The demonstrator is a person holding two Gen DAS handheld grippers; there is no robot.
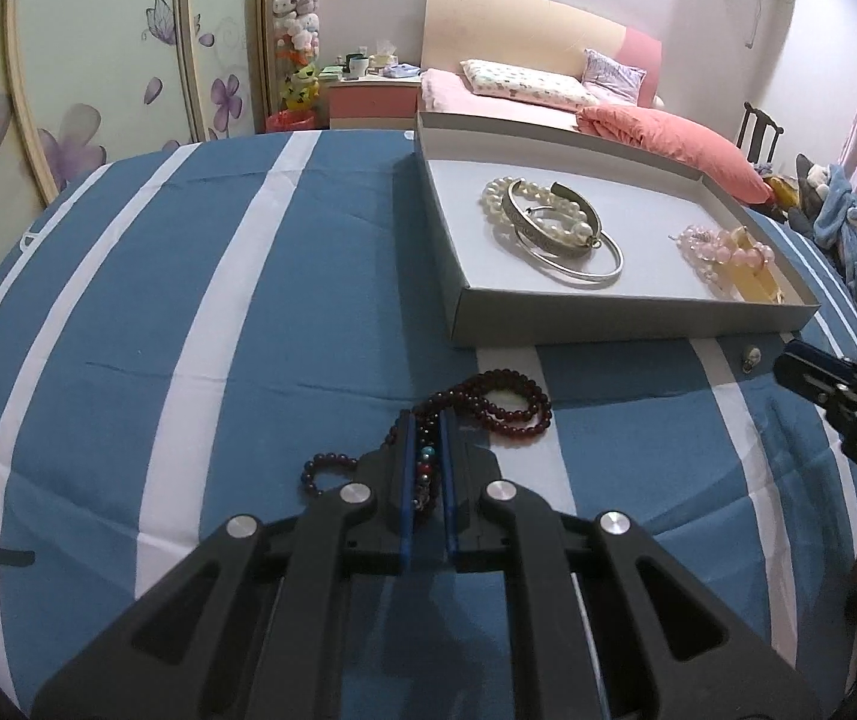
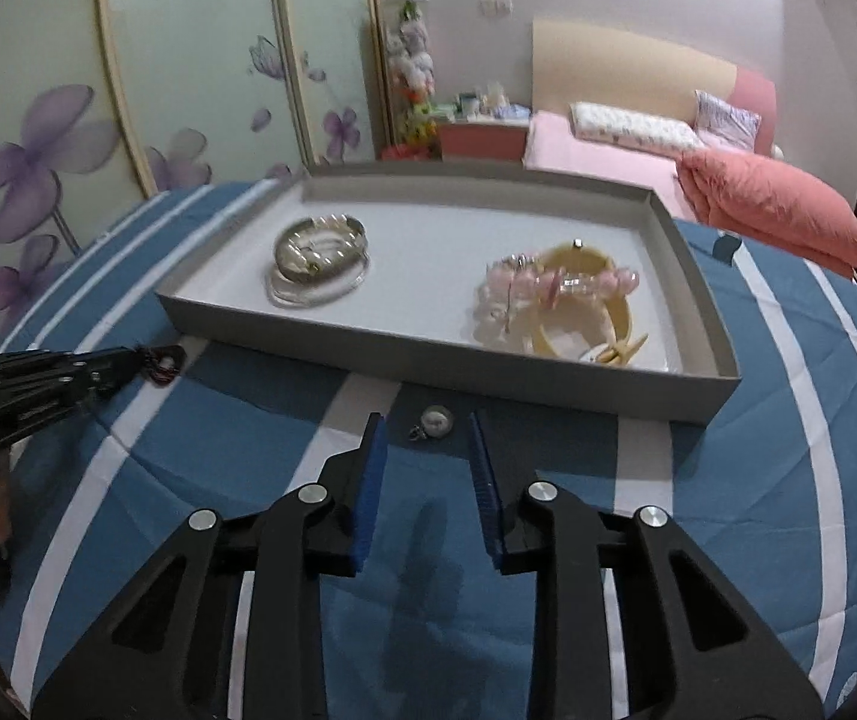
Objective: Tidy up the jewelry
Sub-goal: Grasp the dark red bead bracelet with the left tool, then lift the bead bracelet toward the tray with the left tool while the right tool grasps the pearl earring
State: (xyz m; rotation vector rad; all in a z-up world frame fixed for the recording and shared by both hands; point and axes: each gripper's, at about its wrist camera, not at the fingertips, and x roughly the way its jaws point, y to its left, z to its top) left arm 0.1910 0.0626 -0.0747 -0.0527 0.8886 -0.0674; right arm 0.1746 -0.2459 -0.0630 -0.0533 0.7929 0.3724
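Observation:
My left gripper (image 1: 427, 420) is shut on a dark red bead necklace (image 1: 509, 405) that lies on the blue striped cloth in front of a grey tray (image 1: 608, 318). The tray holds a pearl bracelet with silver bangles (image 1: 554, 222) and pink beads with a yellow bangle (image 1: 728, 252). My right gripper (image 2: 428, 420) is open, its fingers either side of a small round pearl pendant (image 2: 435, 422) lying on the cloth just before the tray (image 2: 488, 369). The left gripper also shows in the right wrist view (image 2: 128, 360), with the red beads (image 2: 161, 363) at its tip.
The blue and white striped cloth (image 1: 248, 360) covers the table. Beyond it stand a bed with pink bedding (image 1: 548, 96), a nightstand (image 1: 368, 90), a flowered wardrobe (image 1: 98, 60) and a chair (image 1: 758, 132) at the right.

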